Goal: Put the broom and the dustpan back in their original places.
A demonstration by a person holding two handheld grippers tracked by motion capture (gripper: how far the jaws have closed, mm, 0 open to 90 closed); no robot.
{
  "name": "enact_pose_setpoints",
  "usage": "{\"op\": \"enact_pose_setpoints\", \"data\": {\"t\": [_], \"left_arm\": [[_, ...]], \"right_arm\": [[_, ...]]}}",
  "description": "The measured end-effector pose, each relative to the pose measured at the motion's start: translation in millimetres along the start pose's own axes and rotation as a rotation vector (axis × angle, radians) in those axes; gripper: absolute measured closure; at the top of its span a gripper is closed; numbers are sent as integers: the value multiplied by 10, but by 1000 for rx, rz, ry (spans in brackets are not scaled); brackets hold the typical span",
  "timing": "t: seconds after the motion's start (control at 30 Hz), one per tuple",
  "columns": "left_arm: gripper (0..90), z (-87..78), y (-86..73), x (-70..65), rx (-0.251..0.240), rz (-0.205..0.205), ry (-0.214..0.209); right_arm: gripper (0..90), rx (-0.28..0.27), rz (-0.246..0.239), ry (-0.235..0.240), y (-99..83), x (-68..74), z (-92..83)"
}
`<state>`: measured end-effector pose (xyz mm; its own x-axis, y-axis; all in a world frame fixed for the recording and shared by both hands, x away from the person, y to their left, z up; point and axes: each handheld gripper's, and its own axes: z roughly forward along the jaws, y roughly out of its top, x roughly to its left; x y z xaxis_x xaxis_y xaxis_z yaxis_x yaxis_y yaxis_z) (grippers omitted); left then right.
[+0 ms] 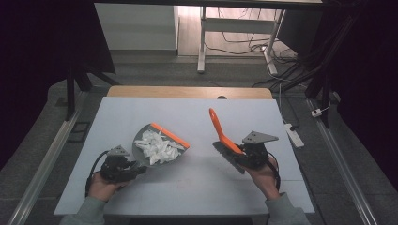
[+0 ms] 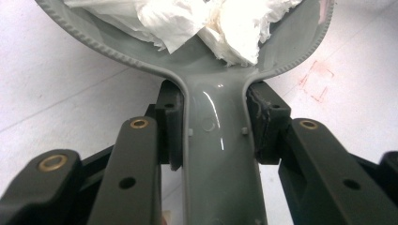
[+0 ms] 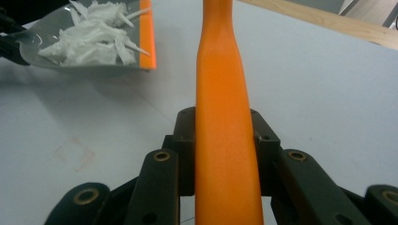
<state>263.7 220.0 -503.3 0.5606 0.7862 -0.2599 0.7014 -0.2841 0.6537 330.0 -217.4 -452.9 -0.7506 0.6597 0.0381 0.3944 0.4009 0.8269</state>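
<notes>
A grey dustpan [image 1: 141, 135] with an orange lip sits left of the table's middle and holds a heap of white paper scraps [image 1: 157, 146]. My left gripper [image 1: 137, 168] is shut on the dustpan's handle [image 2: 216, 140], one jaw on each side, with the scraps [image 2: 225, 28] just beyond. My right gripper [image 1: 238, 153], at the right of the table, is shut on an orange brush handle [image 1: 217, 126] that slants up and away. In the right gripper view the handle [image 3: 225, 117] runs between the jaws, and the dustpan [image 3: 51, 21] lies far left with its scraps [image 3: 89, 40].
The pale blue table top [image 1: 197, 187] has a wooden strip [image 1: 187, 92] along its far edge. A faint red square mark [image 2: 317, 79] is drawn on the surface near the dustpan. A white power strip [image 1: 294, 135] lies on the floor to the right.
</notes>
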Motion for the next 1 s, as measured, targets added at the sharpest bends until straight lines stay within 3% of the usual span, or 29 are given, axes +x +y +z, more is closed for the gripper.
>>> {"op": "enact_pose_setpoints", "data": {"t": [0.33, 0.57, 0.77, 0.87, 1.0], "left_arm": [[615, -78, -122, -29, -36, -61, 53], [615, -113, -207, -55, -51, -110, 90], [615, -133, -267, -53, -76, -179, 135], [616, -123, -311, -47, -99, -221, 181], [615, -112, -357, -24, -105, -268, 201]], "right_arm": [[710, 6, 29, 4, -191, -38, -234], [711, 20, 47, 16, -269, -39, -272], [710, 34, 65, 24, -316, -36, -276], [710, 44, 77, 21, -354, -36, -281], [711, 47, 92, 23, -401, -43, -315]]}}
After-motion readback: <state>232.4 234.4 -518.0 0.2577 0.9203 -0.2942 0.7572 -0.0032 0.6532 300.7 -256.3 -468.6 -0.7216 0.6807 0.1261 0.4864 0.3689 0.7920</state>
